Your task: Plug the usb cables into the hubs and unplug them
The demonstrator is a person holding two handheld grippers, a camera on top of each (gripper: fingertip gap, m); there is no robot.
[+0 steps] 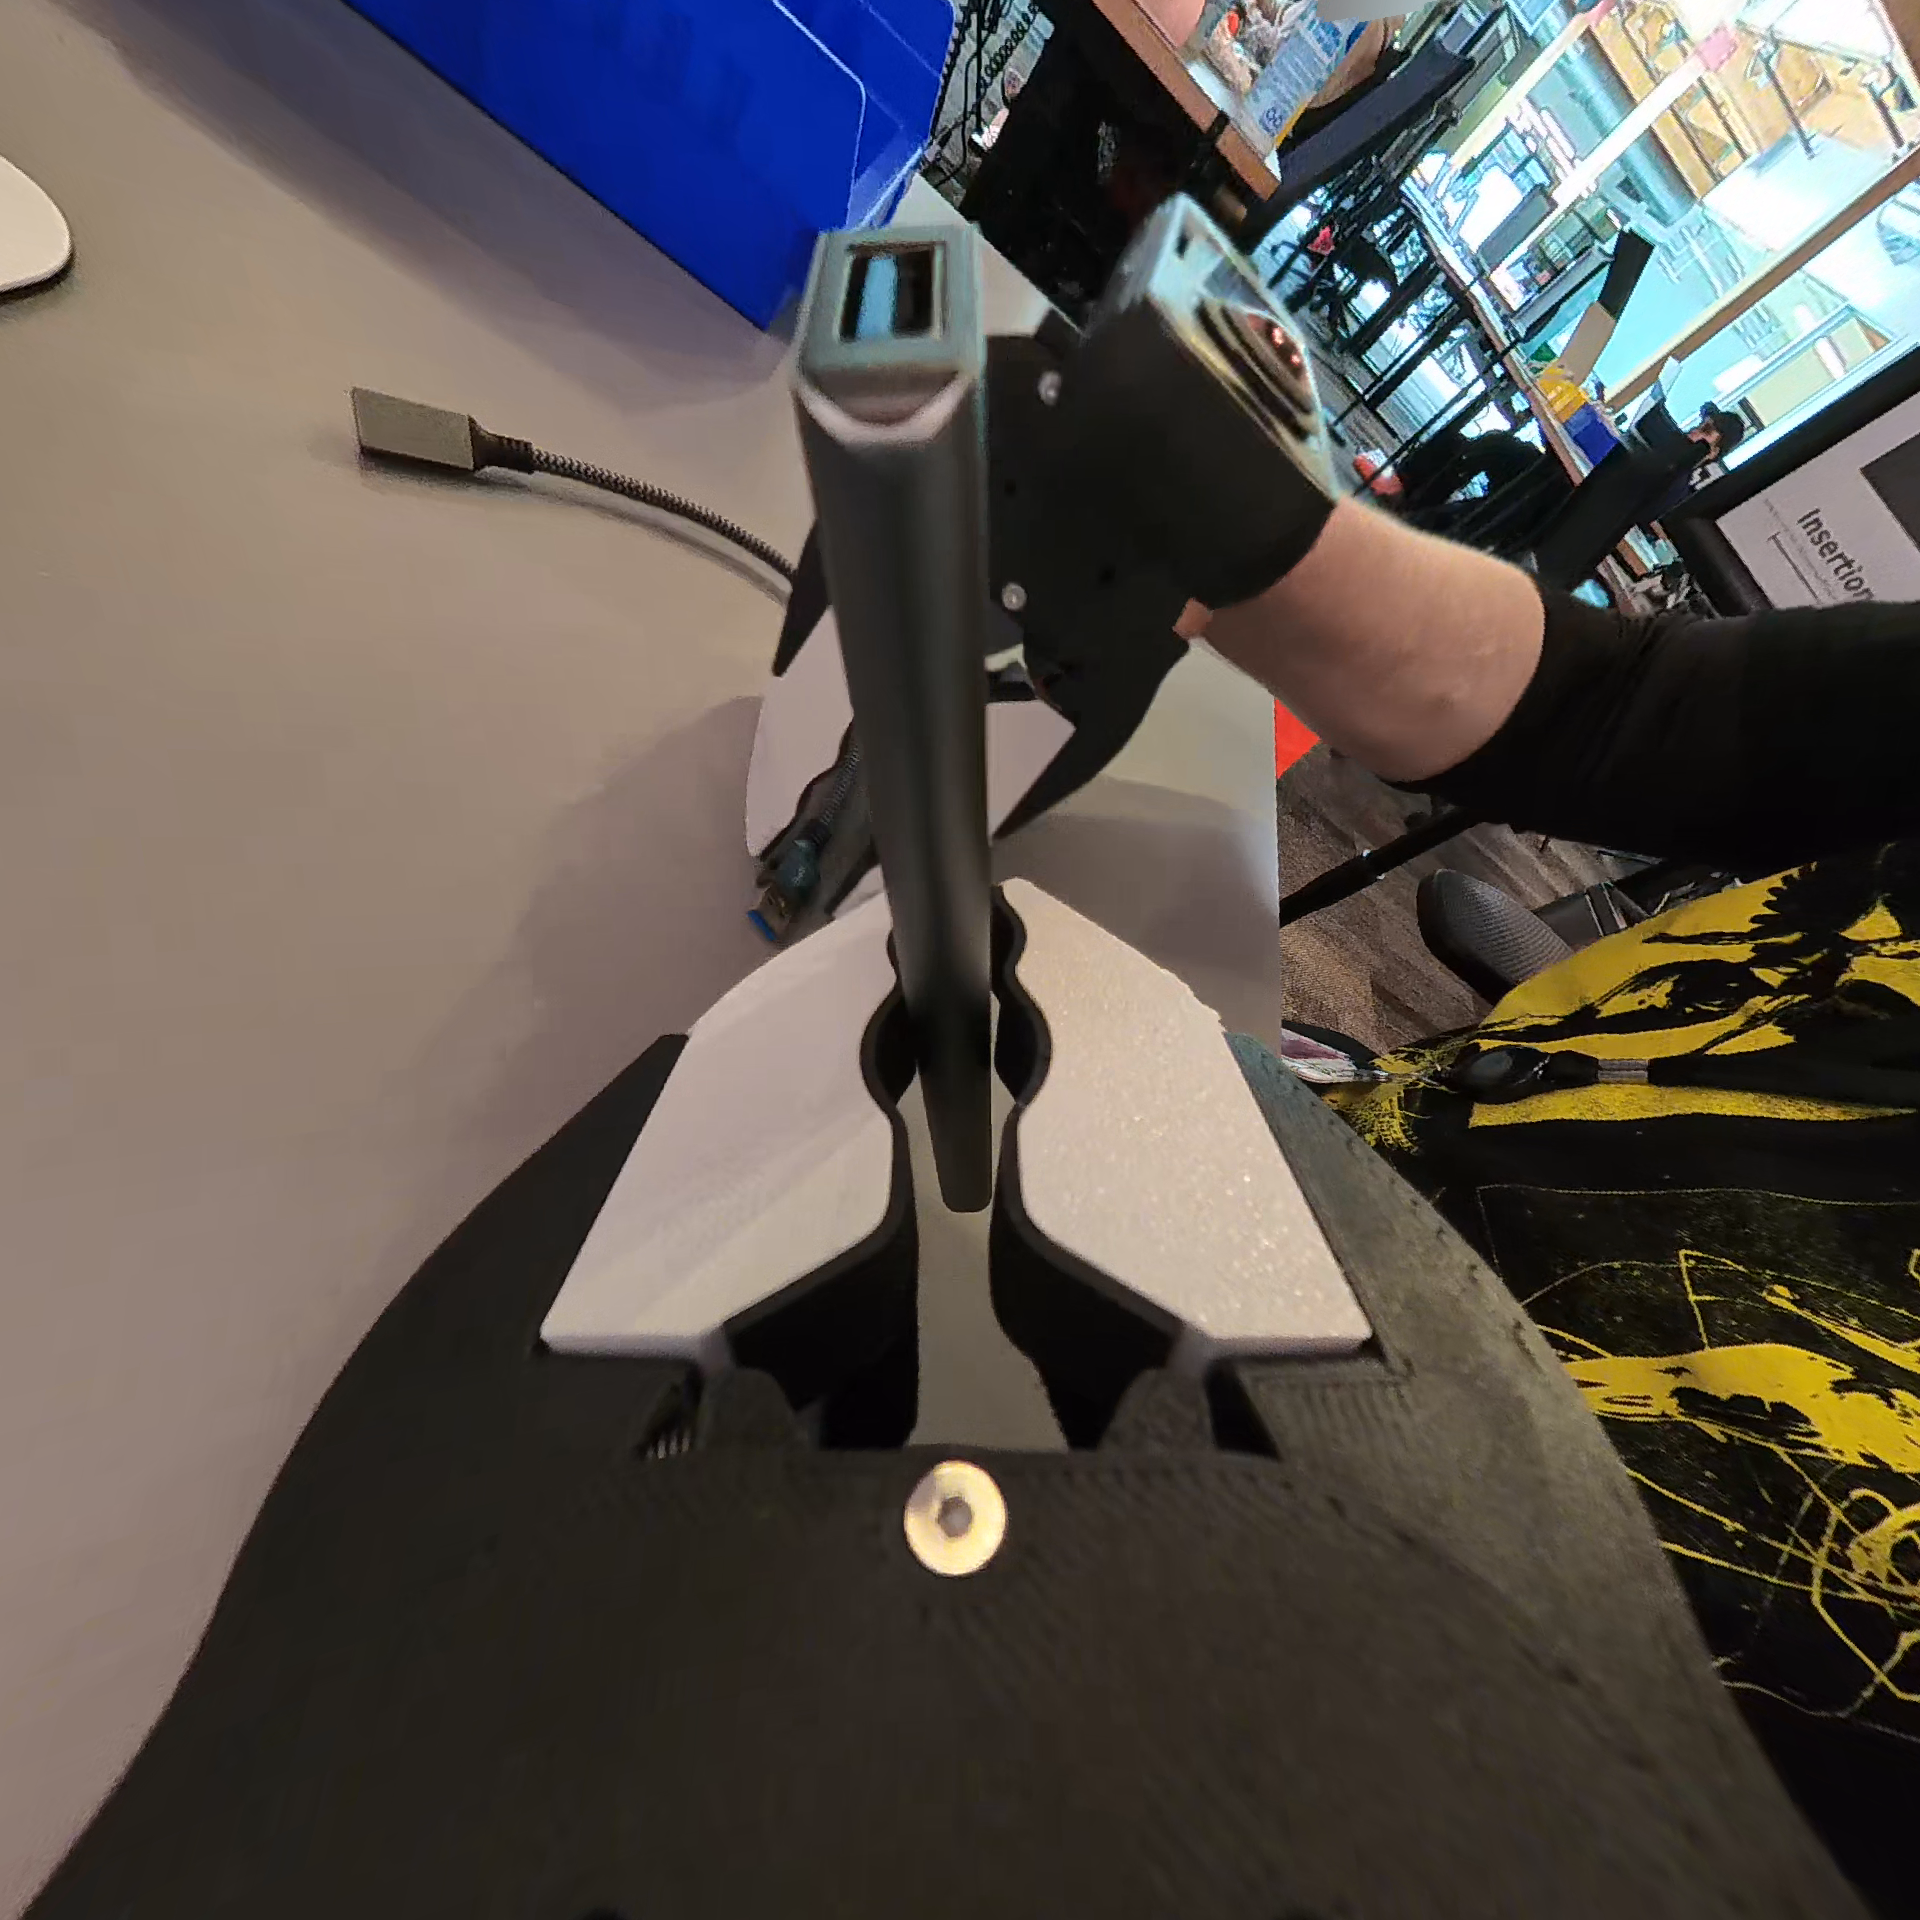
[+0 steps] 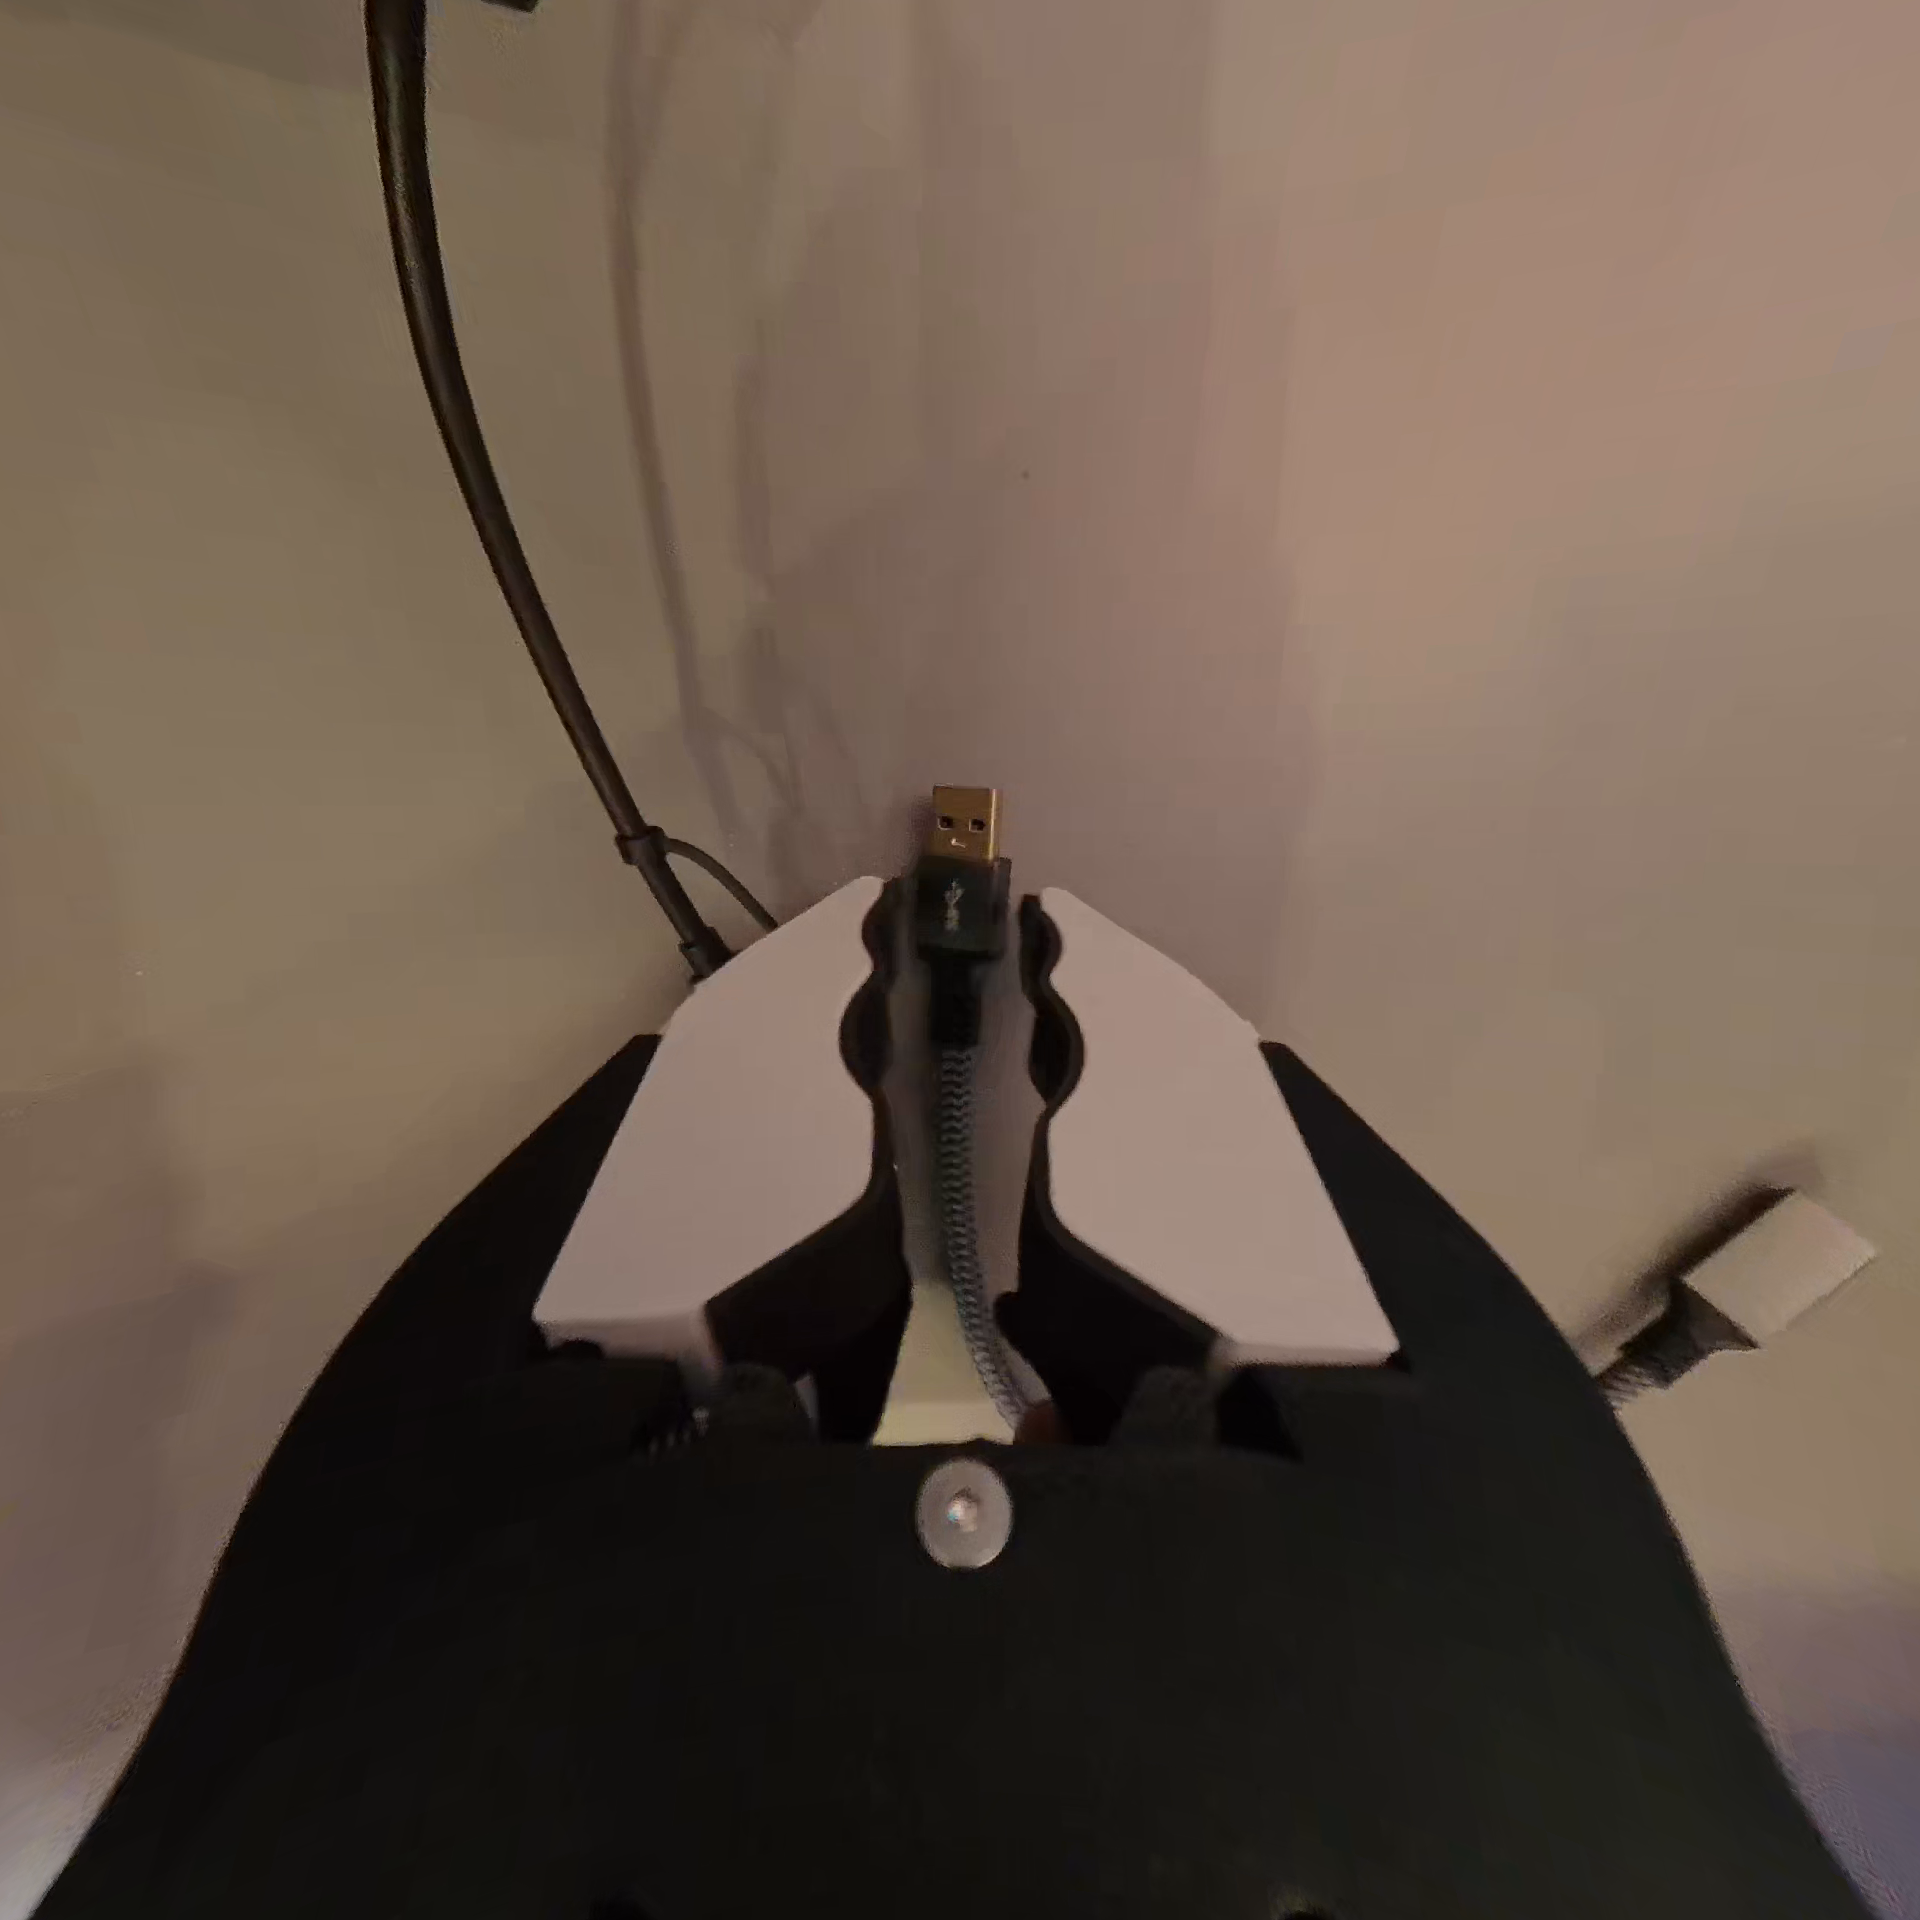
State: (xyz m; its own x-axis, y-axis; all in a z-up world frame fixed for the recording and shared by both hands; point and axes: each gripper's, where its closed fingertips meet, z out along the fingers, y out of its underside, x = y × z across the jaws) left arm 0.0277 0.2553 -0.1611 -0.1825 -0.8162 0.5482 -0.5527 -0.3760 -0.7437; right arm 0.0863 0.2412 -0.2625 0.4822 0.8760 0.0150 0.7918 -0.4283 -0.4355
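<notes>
Hub [image 1: 902,644], dark and slim, sits clamped edgewise in my left tool [image 1: 940,997], its end port facing away and vacant. Right tool [image 2: 951,935] stands narrowly parted around a braided cable's plug [image 2: 961,883]; a gap shows beside the plug, so I judge it loose, resting on the bench [image 2: 1455,520]. Farther off, a second cable end [image 1: 416,428] lies unplugged. Nothing is mated now.

— What is sitting between the right gripper [image 2: 951,914] fingers?
— A braided USB cable [image 2: 961,1143], its gold plug [image 2: 968,821] pointing forward; a gap is showing beside the right pad.
</notes>
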